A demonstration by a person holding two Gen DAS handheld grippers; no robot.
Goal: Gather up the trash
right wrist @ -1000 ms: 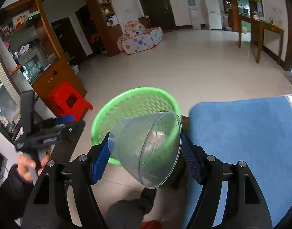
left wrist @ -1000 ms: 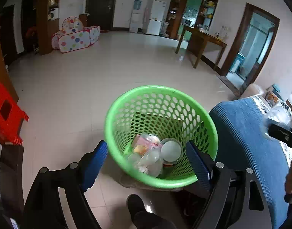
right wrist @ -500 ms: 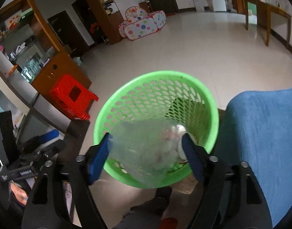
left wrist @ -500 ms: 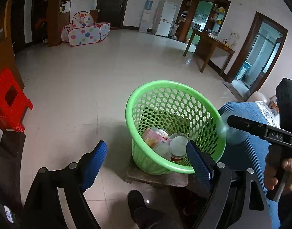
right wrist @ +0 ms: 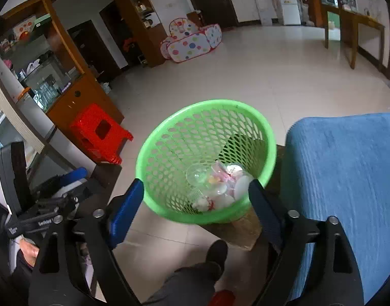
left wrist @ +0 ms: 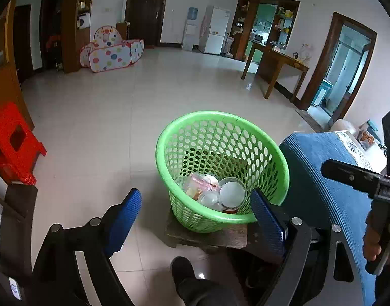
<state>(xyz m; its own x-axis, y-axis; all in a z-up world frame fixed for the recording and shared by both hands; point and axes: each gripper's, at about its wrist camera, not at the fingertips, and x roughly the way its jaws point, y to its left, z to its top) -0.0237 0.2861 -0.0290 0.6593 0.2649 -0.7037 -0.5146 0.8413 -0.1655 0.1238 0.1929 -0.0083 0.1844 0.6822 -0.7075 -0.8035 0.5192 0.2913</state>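
On the shiny floor sits our green basket of cups, and our right claw, just opening, is empty like our wide left claw.

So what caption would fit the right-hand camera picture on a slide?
Open right gripper, its jaws just opened, above a green basket of clear plastic cups beside a blue cushion.

Red plastic stool at 9 o'clock, polka-dot play tent around 11, white fridge at 12, wooden table near 1, blue cloth at 3.
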